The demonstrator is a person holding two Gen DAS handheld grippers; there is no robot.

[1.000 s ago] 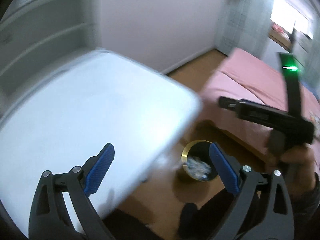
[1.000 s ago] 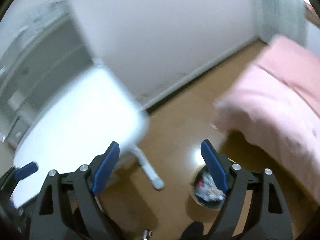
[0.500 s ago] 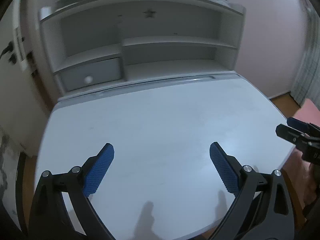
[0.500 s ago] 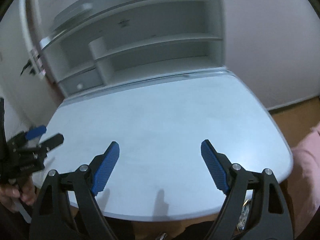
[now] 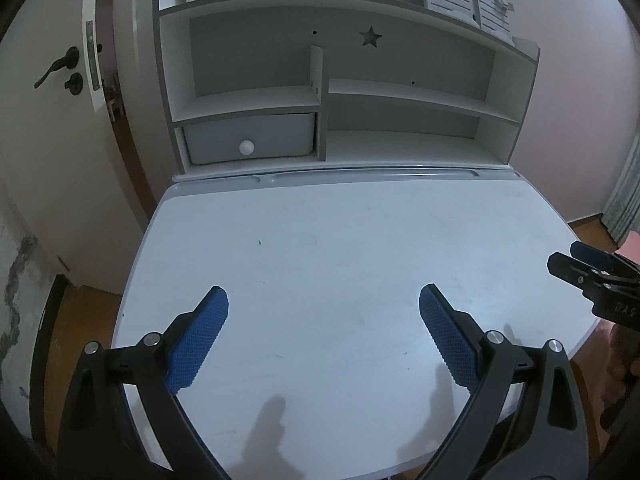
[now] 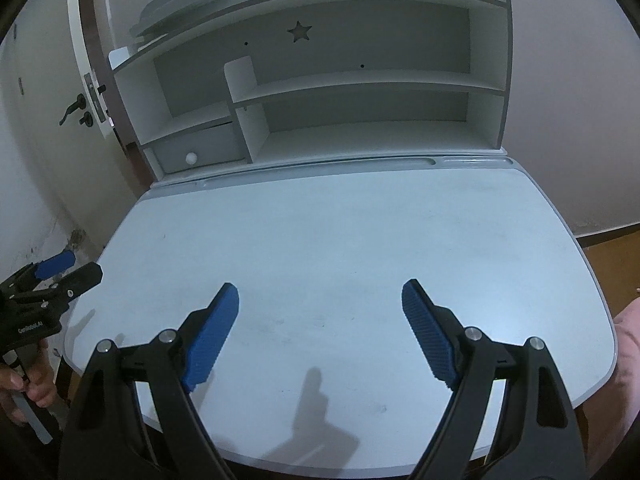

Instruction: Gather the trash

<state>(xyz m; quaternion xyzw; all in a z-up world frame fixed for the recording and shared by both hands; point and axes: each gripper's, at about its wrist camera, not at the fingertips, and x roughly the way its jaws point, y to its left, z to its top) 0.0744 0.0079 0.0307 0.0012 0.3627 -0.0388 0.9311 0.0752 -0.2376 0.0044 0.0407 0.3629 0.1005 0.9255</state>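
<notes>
Home bedroom or study corner: white desk with rear shelf hutch bearing a star cut-out, small knobbed drawer, door with lever handle, wooden floor, plain pale walls.

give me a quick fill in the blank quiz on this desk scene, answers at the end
1. Both the left gripper and the right gripper are ____.
2. The cutout in the shelf unit's back panel is shaped like a ____.
3. The drawer has a round white ____.

Answers: open; star; knob
</notes>
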